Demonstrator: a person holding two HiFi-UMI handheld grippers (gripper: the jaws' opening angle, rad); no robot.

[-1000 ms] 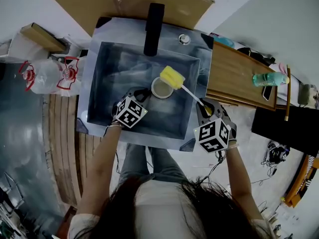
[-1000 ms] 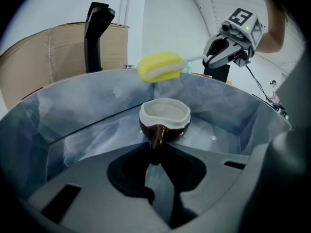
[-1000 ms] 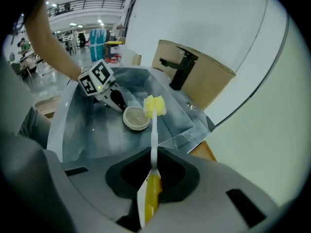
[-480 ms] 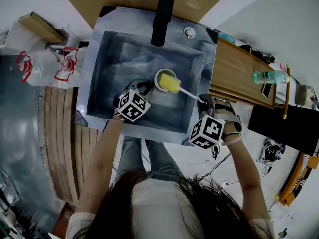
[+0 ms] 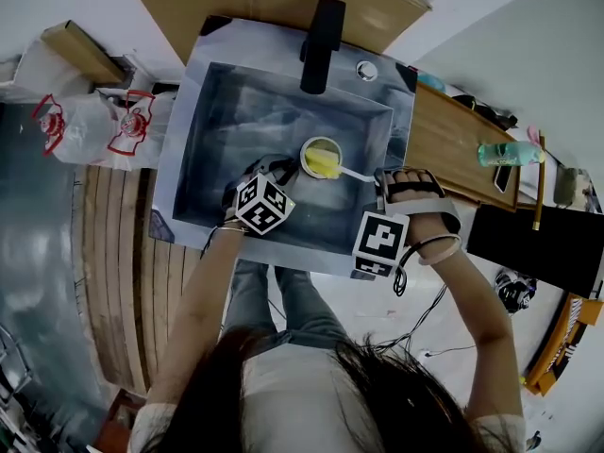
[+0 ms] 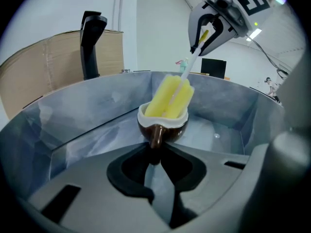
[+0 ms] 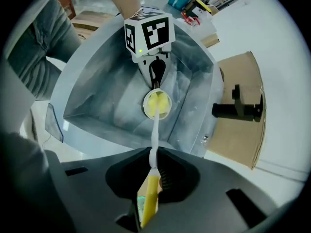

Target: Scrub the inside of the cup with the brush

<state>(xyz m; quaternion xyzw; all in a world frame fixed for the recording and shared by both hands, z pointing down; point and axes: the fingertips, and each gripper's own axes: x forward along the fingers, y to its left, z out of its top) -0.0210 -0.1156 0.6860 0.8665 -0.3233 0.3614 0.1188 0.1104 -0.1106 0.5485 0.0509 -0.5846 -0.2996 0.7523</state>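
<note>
Left claw (image 6: 154, 148) grips cup (image 6: 163, 123) by its handle; right claw (image 7: 149, 181) grips brush (image 7: 154, 130), shaft running straight ahead, sponge head inside cup.

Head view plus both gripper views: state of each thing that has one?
cup: in the sink, held by its handle, brush head inside.
brush: handle gripped, yellow sponge head down in the cup.
left gripper: shut on the cup's handle.
right gripper: shut on the brush's handle.
tap: no water seen running.
</note>
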